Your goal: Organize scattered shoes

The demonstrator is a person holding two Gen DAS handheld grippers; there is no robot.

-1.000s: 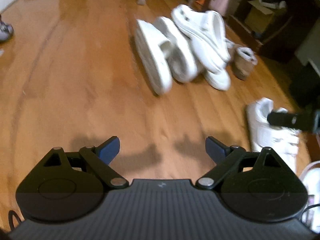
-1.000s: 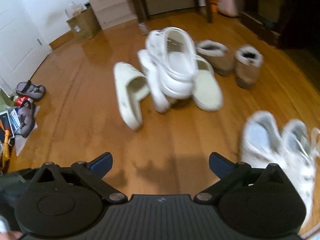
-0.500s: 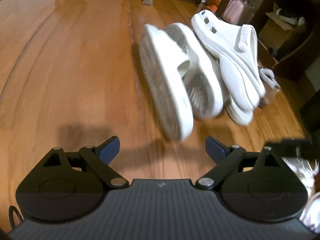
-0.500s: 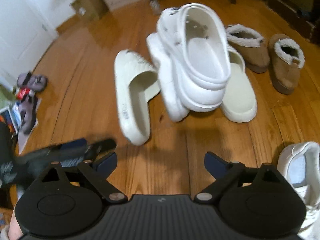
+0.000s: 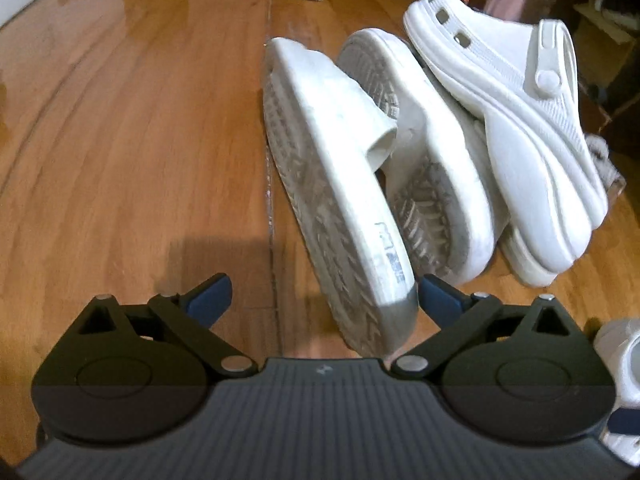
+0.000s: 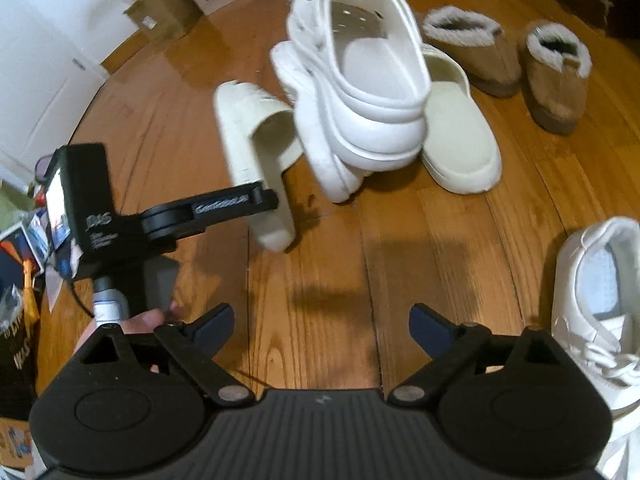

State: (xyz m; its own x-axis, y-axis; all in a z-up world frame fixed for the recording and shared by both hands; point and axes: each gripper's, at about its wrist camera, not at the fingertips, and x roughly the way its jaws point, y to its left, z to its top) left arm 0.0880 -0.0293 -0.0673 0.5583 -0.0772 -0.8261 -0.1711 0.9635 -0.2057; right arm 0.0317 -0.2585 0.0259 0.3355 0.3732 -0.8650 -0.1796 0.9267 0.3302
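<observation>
A white slide (image 5: pixel 332 184) lies on its side on the wooden floor, its heel end between the fingers of my left gripper (image 5: pixel 324 294). Its jaws are opening and the pads do not press on it. Against it lean a second white slide (image 5: pixel 420 168) and a white clog (image 5: pixel 520 128). In the right wrist view the slide (image 6: pixel 256 148) and clog (image 6: pixel 372 92) sit ahead, with the left gripper's body (image 6: pixel 208 212) reaching to the slide. My right gripper (image 6: pixel 320 324) stands open over bare floor, nothing between its fingers.
A cream slip-on shoe (image 6: pixel 460 140) lies right of the pile, two brown fur-lined boots (image 6: pixel 472 52) behind it. A white sneaker (image 6: pixel 592 292) sits close at the right. A cardboard box (image 6: pixel 164 12) and white door (image 6: pixel 36 76) are far left, clutter (image 6: pixel 24 248) below.
The left gripper has moved forward and down to the shoe pile, and the slide's heel now lies between its fingers. The right gripper has sunk slightly; the left gripper's body now shows in its view.
</observation>
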